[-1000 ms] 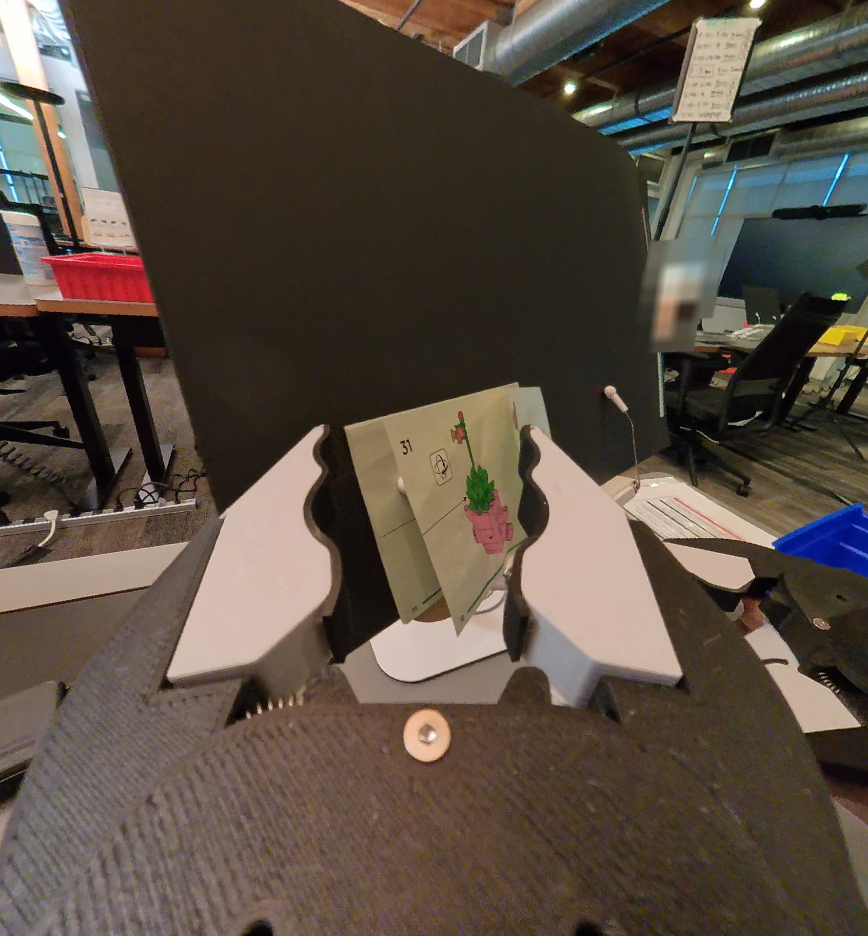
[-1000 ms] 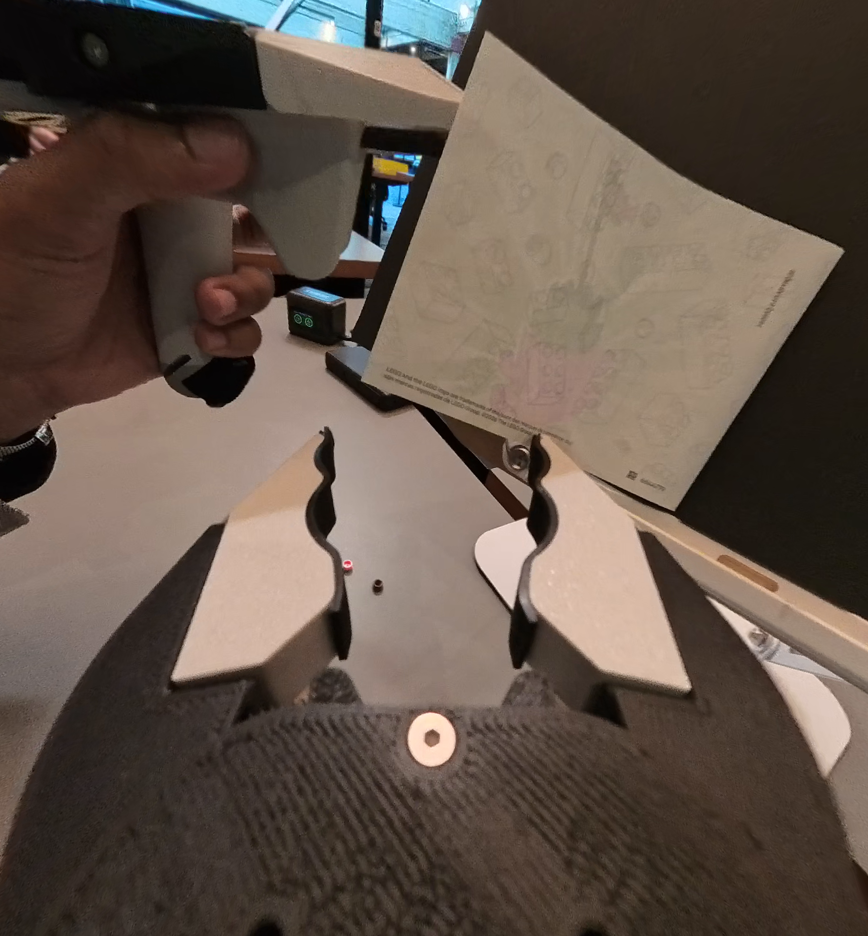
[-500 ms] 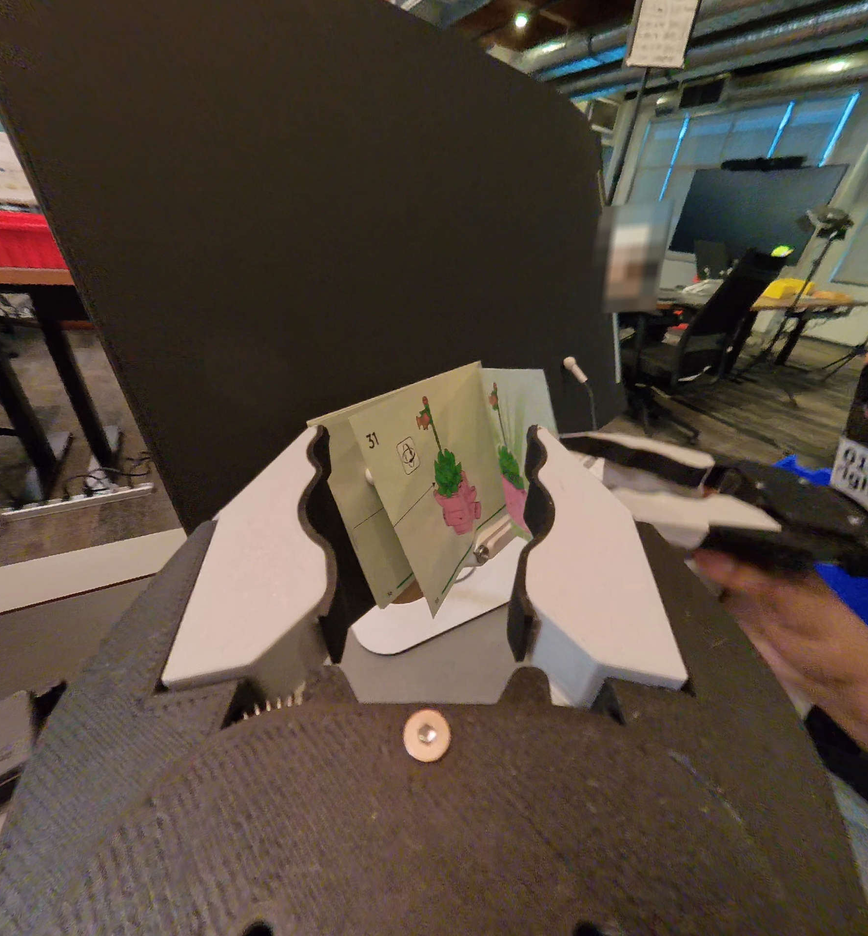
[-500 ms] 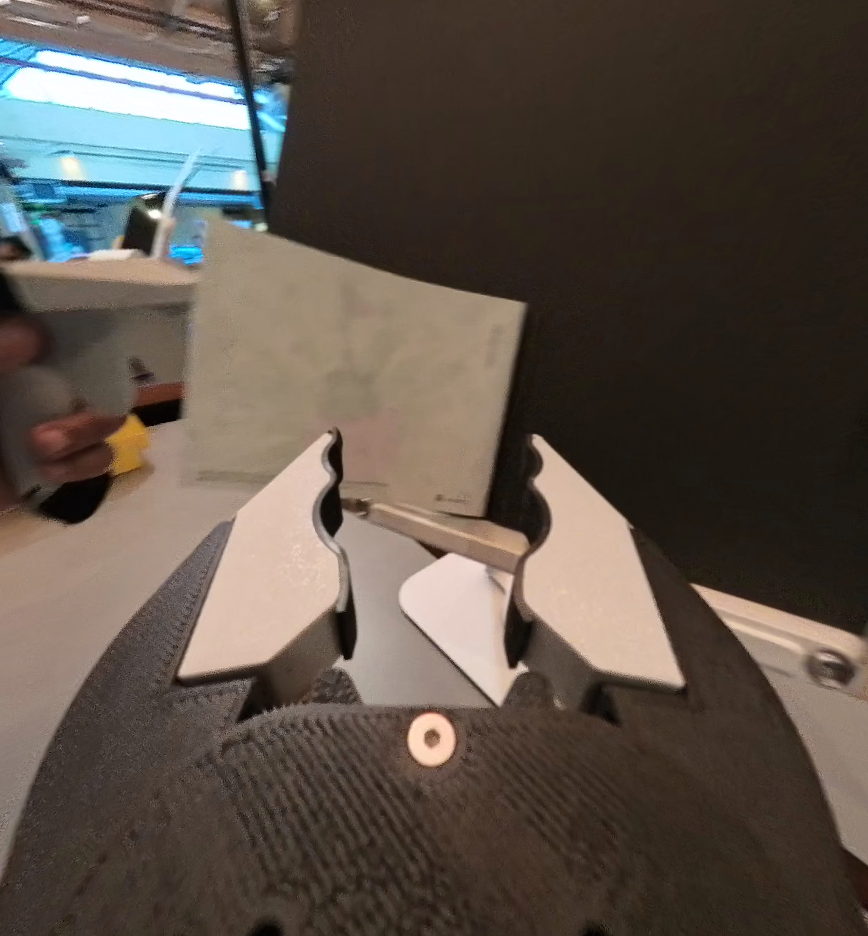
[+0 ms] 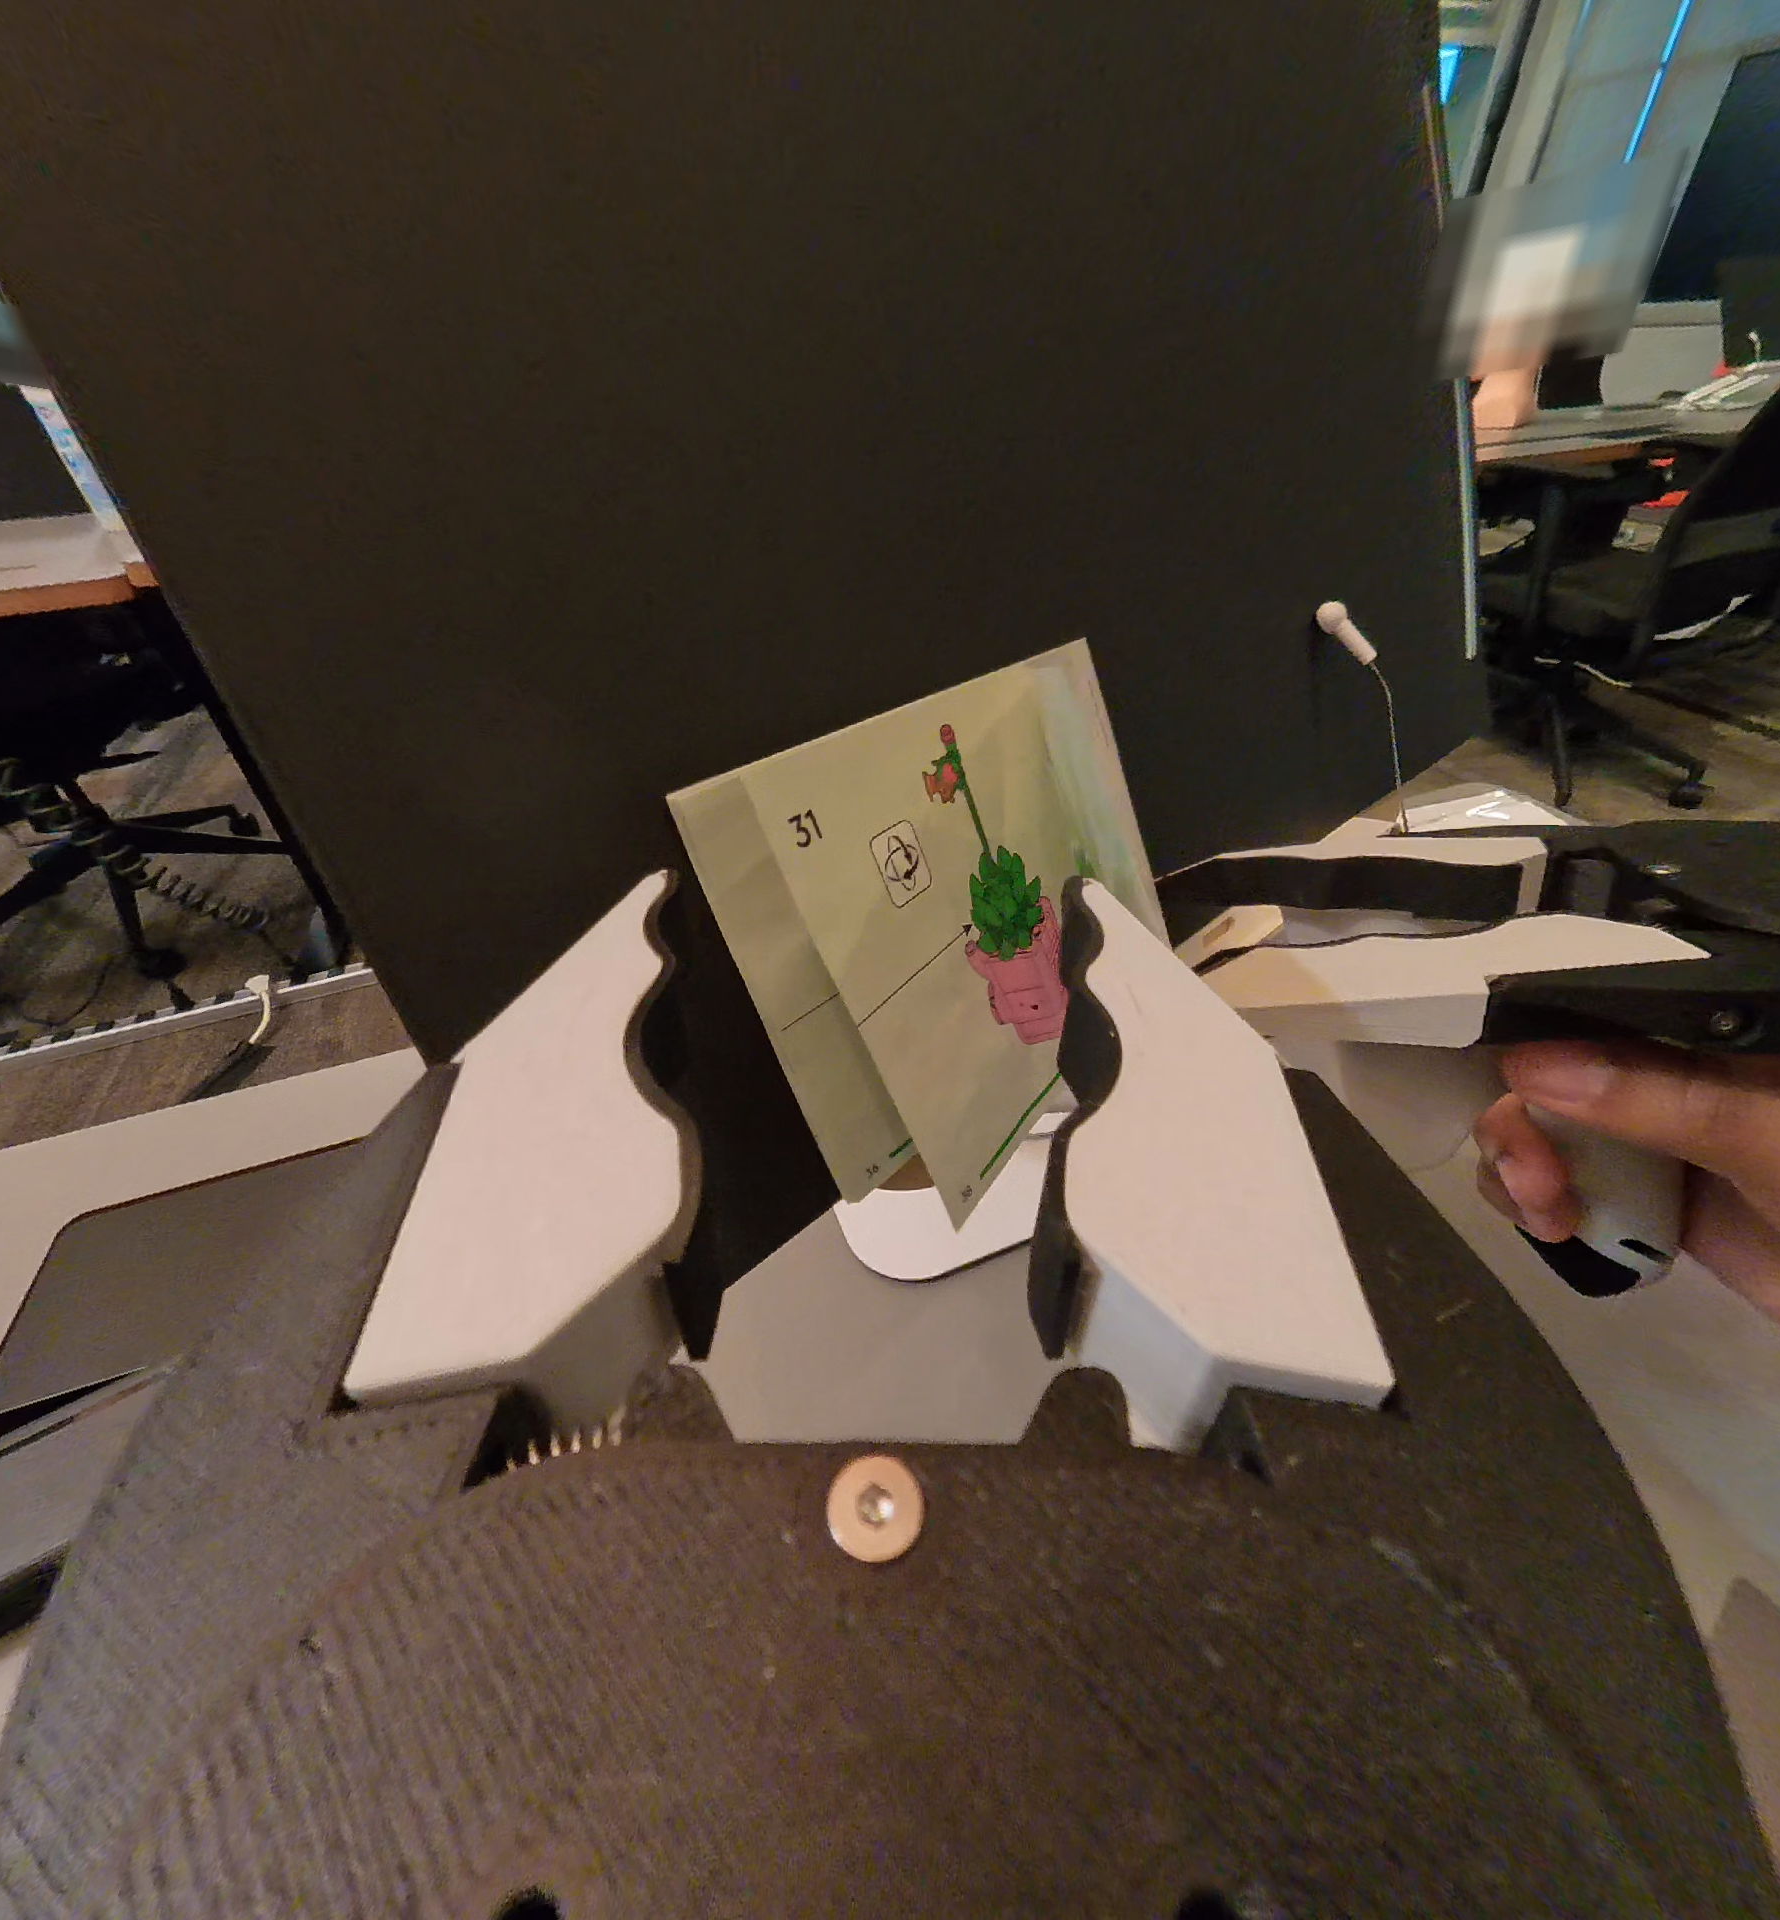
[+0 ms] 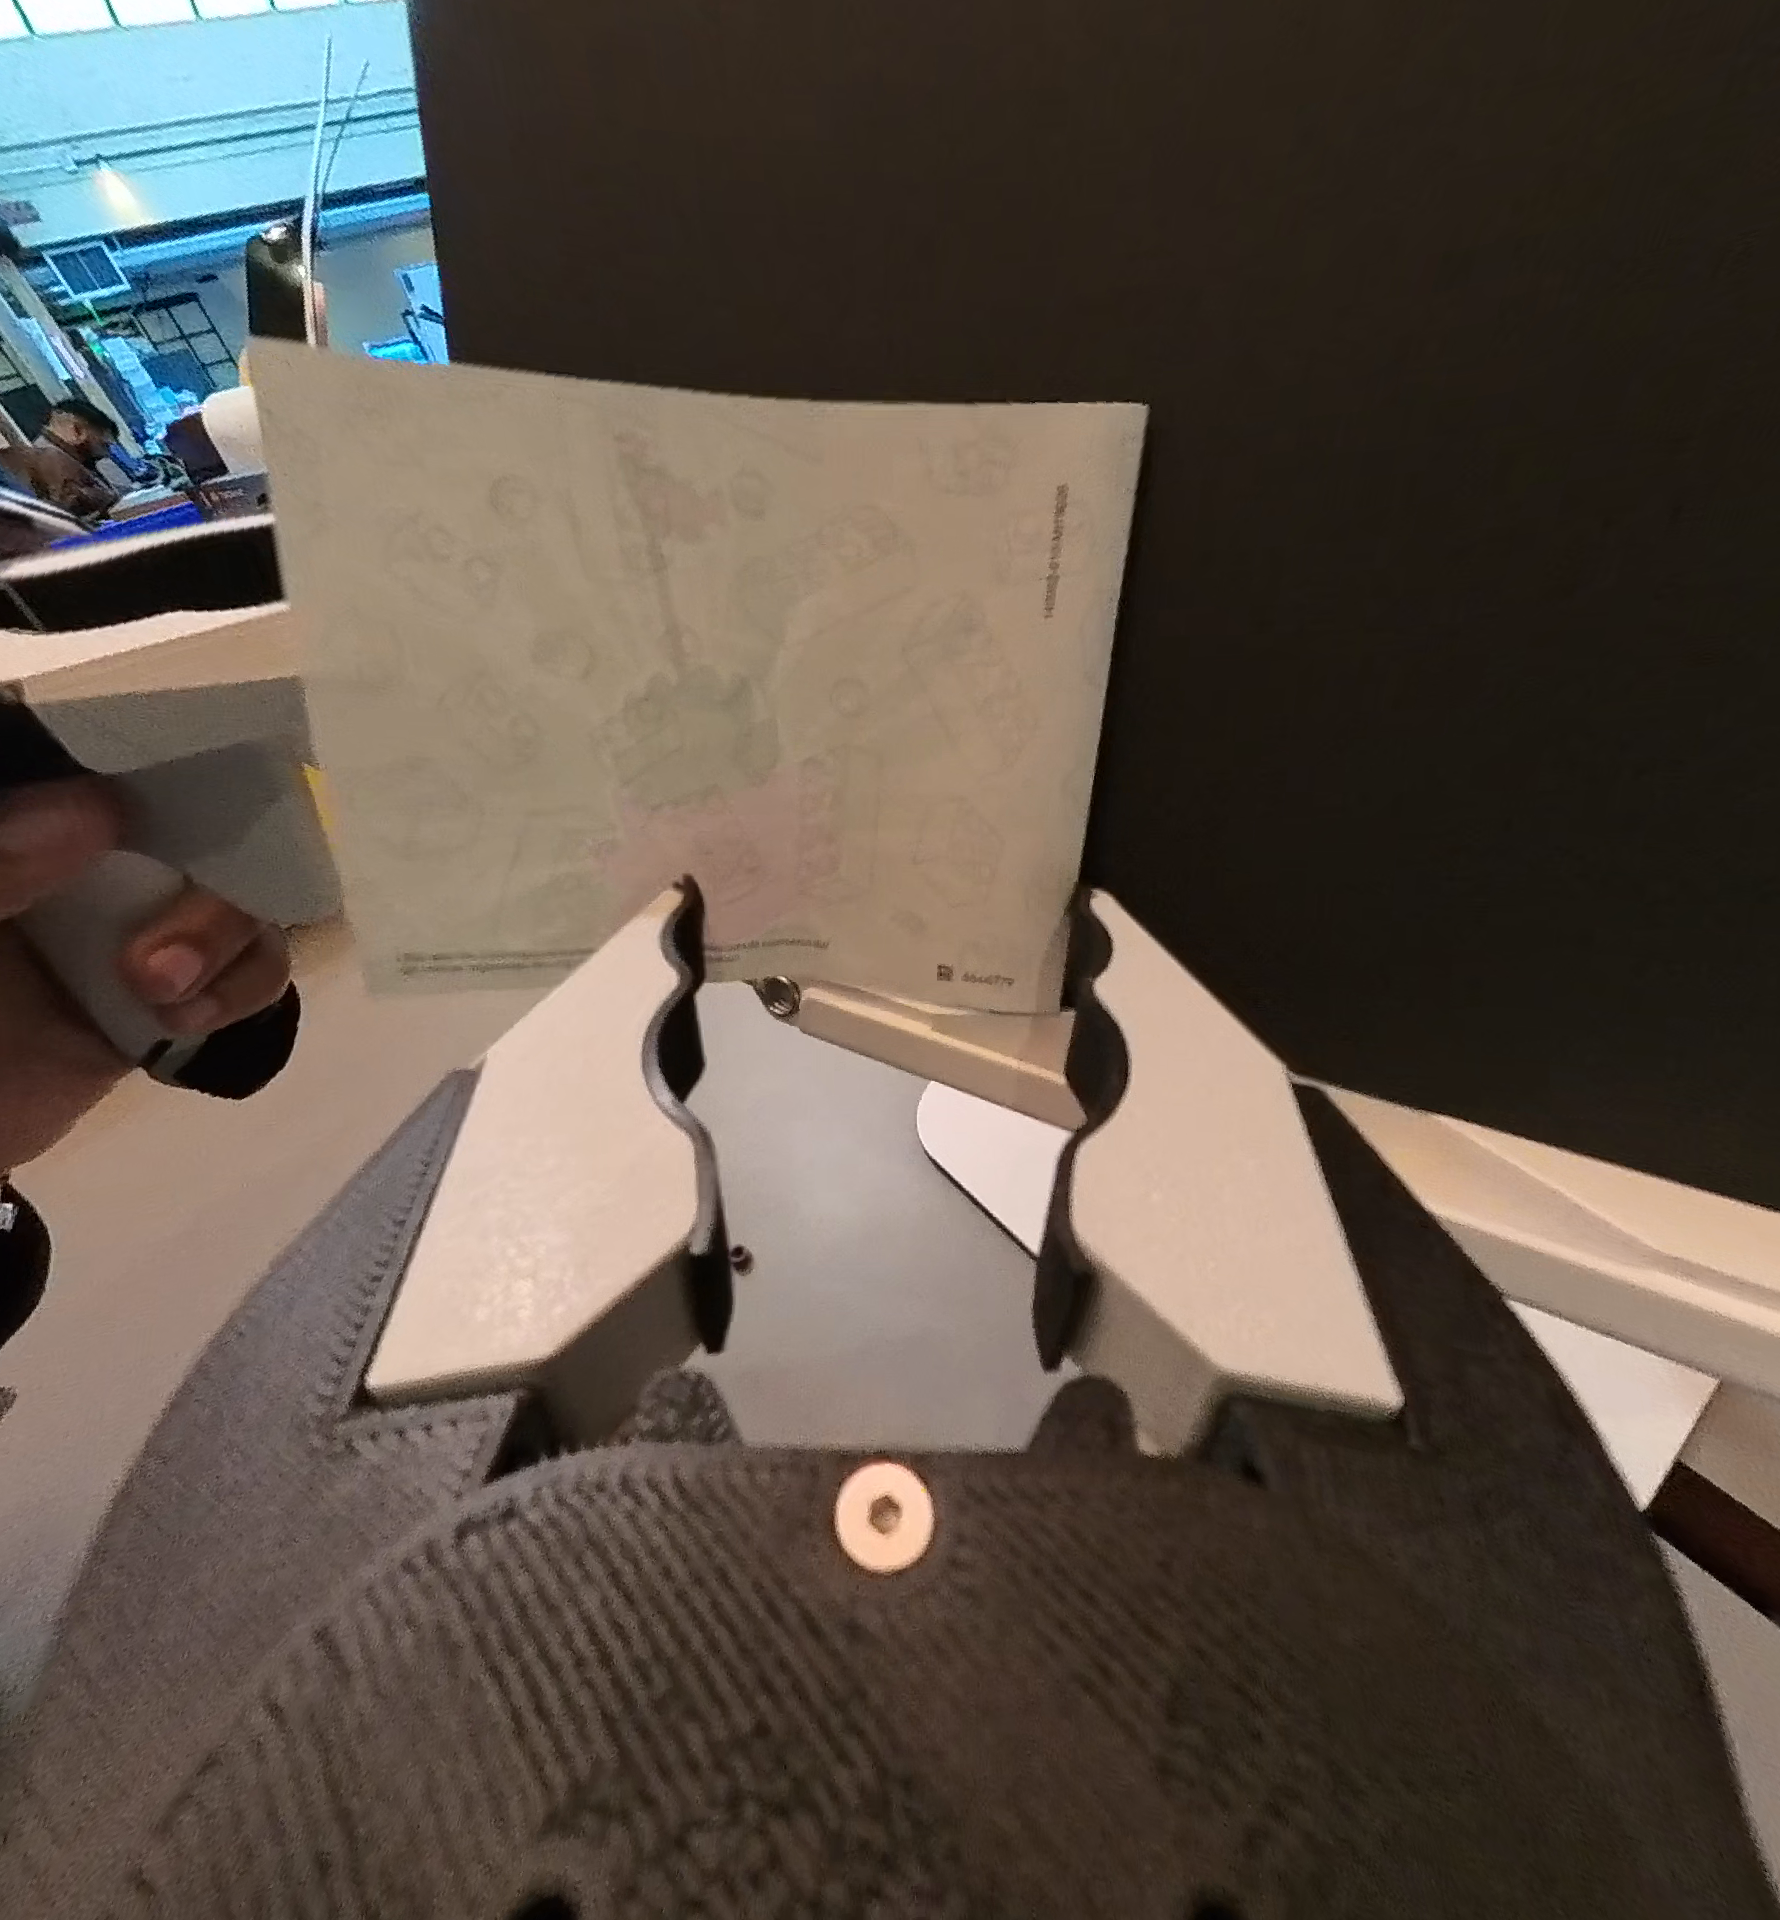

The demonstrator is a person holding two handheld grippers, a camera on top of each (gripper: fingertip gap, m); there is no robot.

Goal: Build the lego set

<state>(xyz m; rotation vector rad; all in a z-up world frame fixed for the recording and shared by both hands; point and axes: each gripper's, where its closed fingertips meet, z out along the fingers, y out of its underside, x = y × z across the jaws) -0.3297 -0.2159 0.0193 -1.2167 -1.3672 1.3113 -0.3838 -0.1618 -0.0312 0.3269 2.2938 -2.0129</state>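
Swung my right gripper round so it's now square on the back of the booklet, jaws spread. Left gripper also spread, empty, booklet dead ahead on its stand. Prob a page turn next; no bricks in sight.

Thin matt paper booklet before a matt black panel; gripper fingers smooth grey plastic.
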